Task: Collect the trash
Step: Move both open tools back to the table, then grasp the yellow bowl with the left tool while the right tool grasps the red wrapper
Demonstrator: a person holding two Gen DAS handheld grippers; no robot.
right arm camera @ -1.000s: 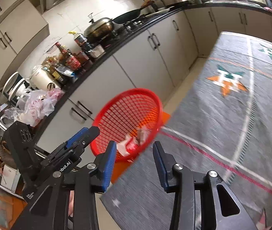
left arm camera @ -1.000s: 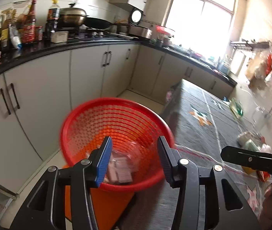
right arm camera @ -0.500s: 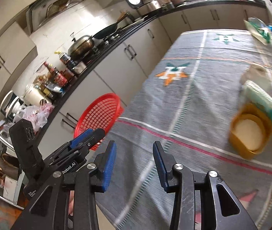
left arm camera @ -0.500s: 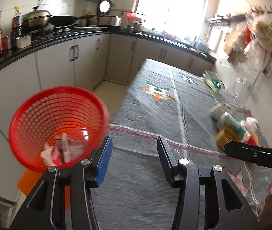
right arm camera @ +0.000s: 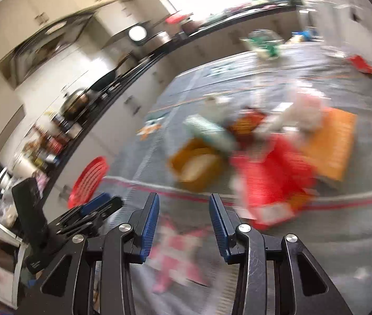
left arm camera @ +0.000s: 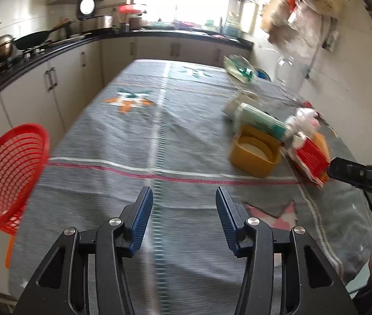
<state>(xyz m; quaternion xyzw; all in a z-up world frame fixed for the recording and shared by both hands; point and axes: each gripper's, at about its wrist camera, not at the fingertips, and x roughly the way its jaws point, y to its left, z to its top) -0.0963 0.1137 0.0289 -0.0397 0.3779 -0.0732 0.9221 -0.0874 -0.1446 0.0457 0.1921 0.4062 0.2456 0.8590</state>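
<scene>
Left wrist view
- Left gripper (left arm camera: 184,214): jaws partly apart, nothing between them; hangs over bare grey cloth near the front edge, likely between pickups.
- Counter (left arm camera: 138,136): cloth-covered; its left and middle stretch lies free, giving the widest room to travel.
- Basket (left arm camera: 7,173): red mesh, at the counter's left edge, mouth tipped toward the cloth; by my judgement set there so trash drops in with a short carry.
- Trash (left arm camera: 277,136): heaped at the right side; a yellow tub (left arm camera: 254,155), a green pack (left arm camera: 262,122) lying across it, a red pack (left arm camera: 310,157) beside them.
- Right gripper (left arm camera: 356,174): only a black arm shows, near the red pack.
- Wall: close behind the heap, so a reach from the right looks cramped.

Right wrist view (blurred)
- Right gripper (right arm camera: 184,223): jaws partly apart and empty, pointed down at the cloth just short of the heap.
- Trash: red pack (right arm camera: 272,181) nearest, yellow tub (right arm camera: 199,165) to its left, an orange board (right arm camera: 335,144) behind.
- Left gripper (right arm camera: 91,210): low left, state unclear here.
- Basket (right arm camera: 88,181): well apart from the heap, beyond the counter's left edge.
</scene>
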